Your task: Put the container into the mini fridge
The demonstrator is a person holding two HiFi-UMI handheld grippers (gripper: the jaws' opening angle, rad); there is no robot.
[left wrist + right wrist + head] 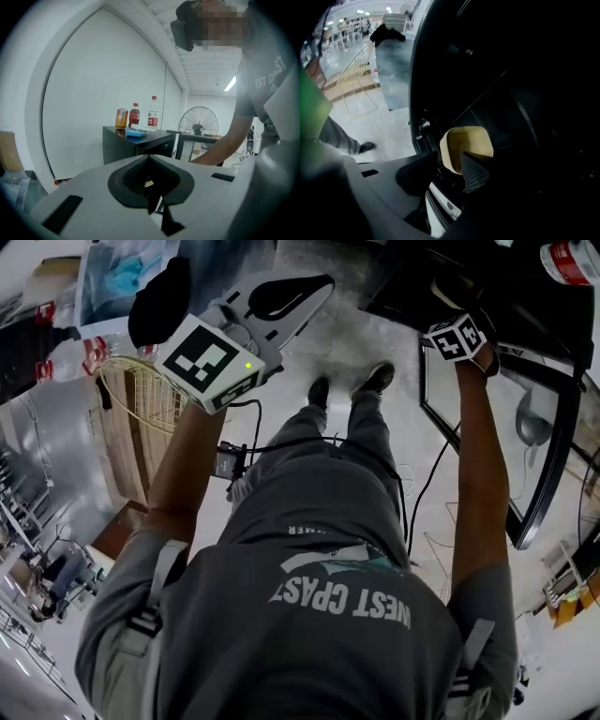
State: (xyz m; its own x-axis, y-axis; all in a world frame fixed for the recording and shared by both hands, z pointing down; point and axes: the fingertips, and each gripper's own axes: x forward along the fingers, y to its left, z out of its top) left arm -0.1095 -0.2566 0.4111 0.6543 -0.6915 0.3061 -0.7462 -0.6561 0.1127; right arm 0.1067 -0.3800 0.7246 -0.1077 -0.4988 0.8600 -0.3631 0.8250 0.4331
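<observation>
Right gripper view: right gripper (450, 161) jaws spread wide, nothing clamped, tan container (468, 140) just ahead between them, sitting inside the dark mini fridge (520, 93); left gripper (150, 185) jaws together, empty, well apart from it.

Black mini fridge (119, 145), flat top. On it, bunched close together and upright: amber can (121, 118), dark bottle (134, 114), clear bottle with red label (153, 113). A blue packet (134, 133) lies flat just in front of them. Tan container (459, 143) sits inside the dark cabinet; its footing is unclear. On the pale glossy floor (328, 343) are a person's shoes (378, 378) and a wire rack (150, 395).
</observation>
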